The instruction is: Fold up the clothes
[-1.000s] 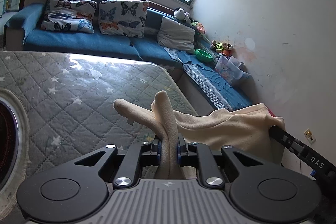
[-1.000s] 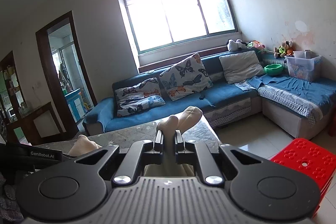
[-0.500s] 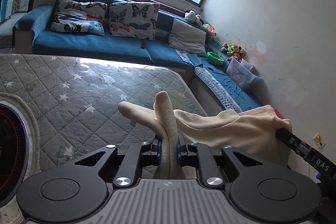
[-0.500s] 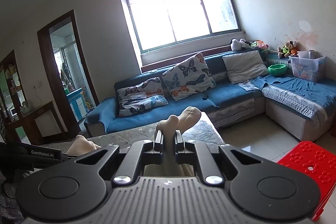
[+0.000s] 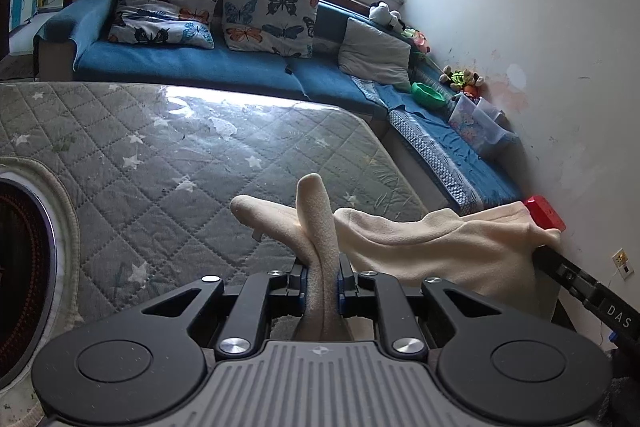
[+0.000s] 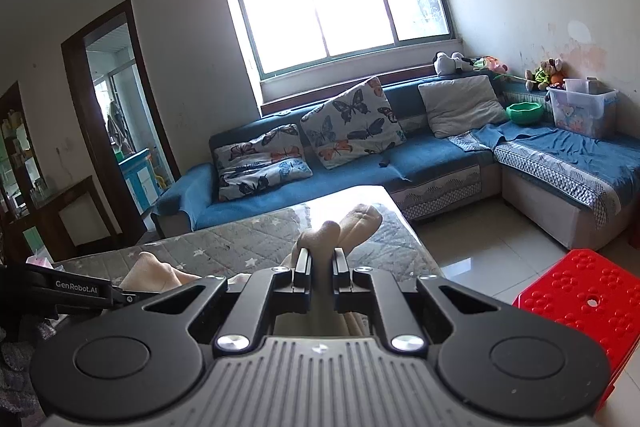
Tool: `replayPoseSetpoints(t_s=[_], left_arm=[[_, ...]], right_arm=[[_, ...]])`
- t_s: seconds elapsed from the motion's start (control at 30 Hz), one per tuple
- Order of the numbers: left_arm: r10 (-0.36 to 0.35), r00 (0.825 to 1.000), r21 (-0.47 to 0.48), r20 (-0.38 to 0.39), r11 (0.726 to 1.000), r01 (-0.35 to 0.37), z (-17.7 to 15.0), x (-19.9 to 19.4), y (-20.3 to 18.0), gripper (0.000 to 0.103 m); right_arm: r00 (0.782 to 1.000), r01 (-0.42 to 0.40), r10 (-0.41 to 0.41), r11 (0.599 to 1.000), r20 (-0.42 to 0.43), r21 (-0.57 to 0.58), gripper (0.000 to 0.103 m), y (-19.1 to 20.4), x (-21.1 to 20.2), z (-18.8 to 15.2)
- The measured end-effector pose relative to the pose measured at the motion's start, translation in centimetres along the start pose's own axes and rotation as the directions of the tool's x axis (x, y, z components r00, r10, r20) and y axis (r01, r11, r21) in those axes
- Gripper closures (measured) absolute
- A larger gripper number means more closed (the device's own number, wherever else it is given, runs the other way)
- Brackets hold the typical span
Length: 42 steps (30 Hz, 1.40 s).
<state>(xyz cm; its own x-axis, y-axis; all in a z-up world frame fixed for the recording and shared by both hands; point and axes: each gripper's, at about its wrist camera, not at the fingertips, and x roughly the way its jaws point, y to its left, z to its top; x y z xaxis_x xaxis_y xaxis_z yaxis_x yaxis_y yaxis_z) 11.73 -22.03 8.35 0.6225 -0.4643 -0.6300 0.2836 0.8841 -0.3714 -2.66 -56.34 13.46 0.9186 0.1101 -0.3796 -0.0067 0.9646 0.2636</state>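
A cream fleece garment [image 5: 436, 243] hangs stretched between both grippers above the grey quilted mattress [image 5: 192, 155]. My left gripper [image 5: 320, 269] is shut on one bunched edge of it, and folds of the fabric stick up past the fingertips. My right gripper [image 6: 320, 261] is shut on another bunched edge of the cream garment [image 6: 352, 225]. The right tool's black arm shows at the right edge of the left wrist view, and the left tool's arm shows at the left of the right wrist view. Most of the garment's body is hidden below the tools.
A blue corner sofa [image 6: 404, 167] with butterfly cushions [image 6: 352, 123] runs along the window wall. A red plastic stool [image 6: 576, 307] stands on the tiled floor to the right of the mattress. A round dark object [image 5: 20, 267] with a pale rim lies on the mattress at left.
Both grippers have sunk a little and drifted, still gripping the garment. In the left wrist view the sofa and mattress slid rightward and the red stool's corner came into sight.
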Motion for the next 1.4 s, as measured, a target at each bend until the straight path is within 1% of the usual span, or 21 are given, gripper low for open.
replayPoseSetpoints(t_s=[0.63, 0.83, 0.97, 1.07, 1.13, 1.27, 1.4], left_arm=[[0.027, 0.998, -0.008, -0.064, 1.000, -0.027, -1.6, 1.6, 1.0, 0.088], [0.047, 0.995, -0.013, -0.092, 0.999, -0.048, -2.2, 2.2, 1.6, 0.088], [0.056, 0.993, -0.026, -0.104, 0.998, -0.060, -2.6, 2.5, 2.3, 0.088], [0.063, 0.992, -0.032, -0.112, 0.997, -0.067, -2.7, 2.7, 2.5, 0.087], [0.071, 0.991, -0.032, -0.116, 0.997, -0.075, -2.9, 2.8, 2.6, 0.084], [0.093, 0.988, -0.033, -0.123, 0.995, -0.097, -3.1, 2.8, 3.0, 0.084], [0.109, 0.986, -0.035, -0.128, 0.993, -0.114, -3.4, 2.8, 3.7, 0.077]], right_arm=[[0.998, 0.015, -0.014, 1.000, -0.065, 0.016, 0.095, -0.6, 1.5, -1.9], [0.994, 0.039, -0.038, 0.999, -0.104, 0.011, 0.095, -0.9, 2.3, -3.0], [0.992, 0.056, -0.055, 0.998, -0.114, 0.011, 0.095, -1.1, 2.6, -3.4], [0.991, 0.066, -0.067, 0.998, -0.119, -0.013, 0.095, -0.9, 2.6, -3.6], [0.990, 0.062, -0.064, 0.998, -0.122, -0.017, 0.095, -0.7, 2.6, -3.7], [0.989, 0.053, -0.056, 0.998, -0.137, -0.020, 0.093, -0.3, 2.9, -3.9], [0.987, 0.045, -0.049, 0.999, -0.156, -0.029, 0.092, 0.0, 3.0, -4.6]])
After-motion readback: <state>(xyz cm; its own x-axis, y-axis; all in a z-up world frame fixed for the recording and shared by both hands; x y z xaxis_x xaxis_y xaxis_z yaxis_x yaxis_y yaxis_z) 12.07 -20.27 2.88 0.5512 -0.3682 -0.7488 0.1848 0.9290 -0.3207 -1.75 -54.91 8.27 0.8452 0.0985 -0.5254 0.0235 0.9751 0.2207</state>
